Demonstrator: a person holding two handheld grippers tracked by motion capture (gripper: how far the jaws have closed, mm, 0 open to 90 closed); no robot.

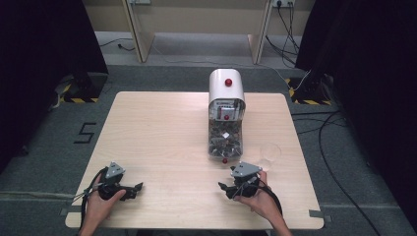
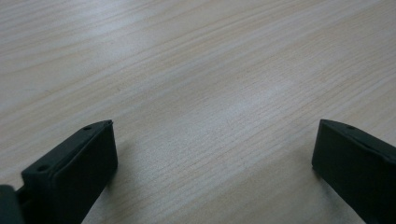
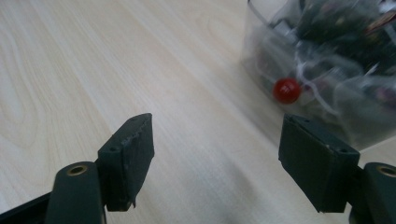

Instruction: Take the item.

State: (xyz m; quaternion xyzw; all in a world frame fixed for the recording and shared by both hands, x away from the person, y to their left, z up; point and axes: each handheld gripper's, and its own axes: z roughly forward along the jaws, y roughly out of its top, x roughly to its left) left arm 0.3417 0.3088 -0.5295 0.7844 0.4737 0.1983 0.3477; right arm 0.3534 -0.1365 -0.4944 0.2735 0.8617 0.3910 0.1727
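Observation:
A white, round-topped dispenser (image 1: pixel 226 87) with a red knob stands at the table's far middle. In front of it a clear bin (image 1: pixel 225 141) lies pulled out, full of several small wrapped pieces, with a red knob (image 1: pixel 224 160) on its near end. My right gripper (image 1: pixel 223 187) rests open near the front edge, just short of that bin. The bin (image 3: pixel 327 60) and its red knob (image 3: pixel 286 90) lie beyond the open right gripper (image 3: pixel 217 121). My left gripper (image 1: pixel 137 187) sits open at the front left. Bare wood lies between the left gripper's (image 2: pixel 215 128) jaws.
A clear plastic cup (image 1: pixel 269 153) stands right of the bin, close behind my right hand. The light wooden table (image 1: pixel 157 132) sits on grey carpet. Cables (image 1: pixel 324 142) run on the floor to the right, and dark curtains hang at both sides.

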